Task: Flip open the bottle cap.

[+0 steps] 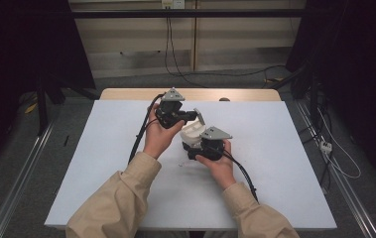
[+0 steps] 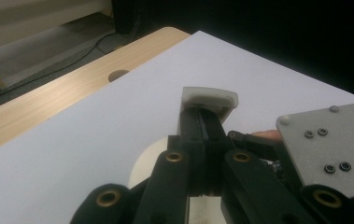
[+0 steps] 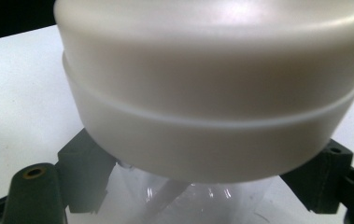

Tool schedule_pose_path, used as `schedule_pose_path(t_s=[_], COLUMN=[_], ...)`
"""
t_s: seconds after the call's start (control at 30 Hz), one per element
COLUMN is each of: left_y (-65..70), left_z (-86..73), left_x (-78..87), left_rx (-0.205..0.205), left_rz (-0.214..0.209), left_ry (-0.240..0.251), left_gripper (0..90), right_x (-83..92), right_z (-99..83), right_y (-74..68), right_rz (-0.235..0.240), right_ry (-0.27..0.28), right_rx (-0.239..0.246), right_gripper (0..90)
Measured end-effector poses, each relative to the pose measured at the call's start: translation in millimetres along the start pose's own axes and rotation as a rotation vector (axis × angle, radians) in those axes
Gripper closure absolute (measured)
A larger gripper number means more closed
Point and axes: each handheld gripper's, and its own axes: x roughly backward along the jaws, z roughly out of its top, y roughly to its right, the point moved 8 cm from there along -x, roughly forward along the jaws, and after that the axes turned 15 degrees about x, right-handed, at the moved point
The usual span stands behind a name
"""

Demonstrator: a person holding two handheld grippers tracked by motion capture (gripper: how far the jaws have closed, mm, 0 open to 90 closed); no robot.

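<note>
1. White container [image 1: 191, 133]: held above the white table [image 1: 101, 163], between both hands
2. Left gripper [image 2: 206, 109]: jaws pressed together on the container's raised flip lid [image 2: 209, 99]
3. Right gripper [image 1: 201, 145]: jaws clamped around the container's body beneath its wide cap [image 3: 212, 93]

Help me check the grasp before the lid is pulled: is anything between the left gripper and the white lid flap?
Nothing visible. The left gripper has its jaws closed directly on the lid flap, while the right gripper has its jaws against either side of the white cap.
</note>
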Motion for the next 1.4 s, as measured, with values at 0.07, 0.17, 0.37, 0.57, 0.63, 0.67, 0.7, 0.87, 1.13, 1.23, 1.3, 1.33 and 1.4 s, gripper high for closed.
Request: schedule_pose_path(t_s=[0.07, 0.17, 0.37, 0.57, 0.63, 0.67, 0.7, 0.87, 1.13, 1.23, 1.3, 1.33, 1.4], left_y=[0.3, 0.3, 1.5, 1.7, 1.7, 1.7, 2.1, 3.1, 2.9, 2.8, 3.0, 2.9, 3.1], left_z=[1.0, 2.5, 5.5, 6.8, 7.6, 7.9, 8.4, 9.8, 10.4, 10.4, 10.5, 10.3, 10.4], left_x=[-0.5, -2.0, -4.9, -6.7, -7.4, -7.8, -8.5, -10.6, -13.4, -15.7, -16.5, -16.5, -17.2], left_rx=[0.000, 0.000, -0.001, 0.006, 0.004, 0.002, 0.002, -0.003, -0.002, 0.000, 0.001, 0.000, 0.003], left_rz=[0.001, 0.000, -0.004, -0.012, -0.013, -0.012, -0.012, -0.010, -0.014, -0.017, -0.018, -0.019, -0.021], left_ry=[-0.004, -0.002, -0.001, -0.007, -0.006, -0.007, -0.005, -0.008, -0.017, -0.010, -0.009, -0.013, -0.010], left_gripper=[90.0, 90.0, 90.0, 90.0, 90.0, 90.0, 90.0, 90.0, 90.0, 90.0, 90.0, 90.0, 90.0], right_x=[0.0, 0.0, -0.1, 0.0, 0.0, 0.0, 0.0, 0.1, 0.1, 0.1, 0.1, 0.1, 0.2], right_z=[0.0, 0.0, 0.0, -0.1, -0.2, -0.2, -0.1, -0.2, -0.2, -0.2, -0.2, -0.2, -0.2], right_y=[0.0, 0.1, 0.1, 0.1, 0.2, 0.2, 0.1, 0.2, 0.2, 0.2, 0.3, 0.3, 0.3], right_rz=[-0.001, 0.000, 0.000, 0.002, 0.001, 0.001, 0.001, 0.002, 0.002, 0.003, 0.002, 0.002, 0.002], right_ry=[0.000, 0.000, -0.001, -0.001, -0.002, -0.002, -0.002, -0.002, -0.002, -0.002, -0.002, -0.002, -0.002], right_rx=[0.001, 0.000, 0.000, -0.004, 0.001, 0.001, -0.002, -0.003, -0.005, -0.005, -0.005, -0.005, -0.005], right_gripper=[18.9, 18.9, 18.9, 18.8, 18.9, 18.9, 18.8, 18.8, 18.9, 18.9, 18.9, 18.9, 18.9])
